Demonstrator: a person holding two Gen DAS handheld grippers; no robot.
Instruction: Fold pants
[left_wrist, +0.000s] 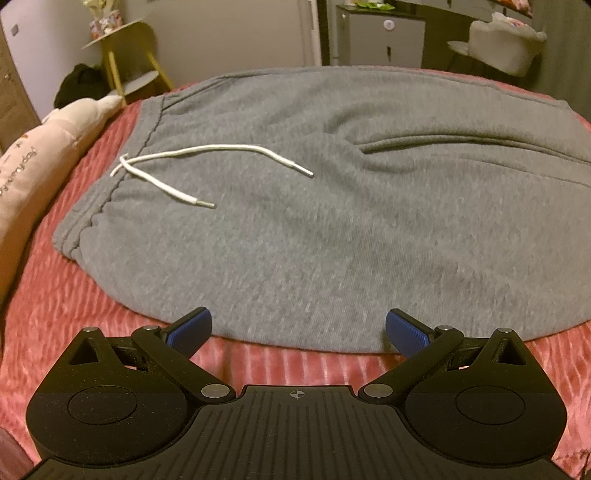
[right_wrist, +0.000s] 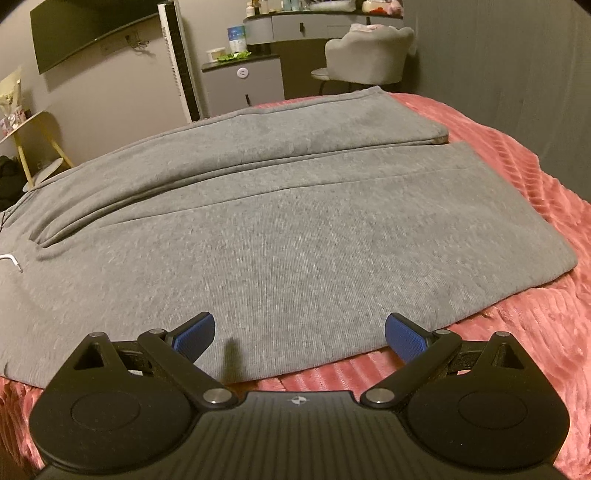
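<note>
Nearest, the left hand-held gripper (left_wrist: 298, 330) hovers with its blue ribbed pads spread wide, holding nothing, just above the near edge of the pants (left_wrist: 332, 229). The right hand-held gripper (right_wrist: 300, 332) is likewise spread and empty over the near hem side of the pants (right_wrist: 295, 236). The pants are soft grey knit, lying flat on a ribbed pink blanket (left_wrist: 92, 295) on the bed, waistband to the left, legs side by side running right. A white drawstring (left_wrist: 207, 157) with metal tips lies loose on the cloth near the gathered waistband. A pale plush pillow (left_wrist: 44, 155) sits far left; beyond, a yellow stool (left_wrist: 125, 62) and a padded grey chair (right_wrist: 369, 55)
</note>
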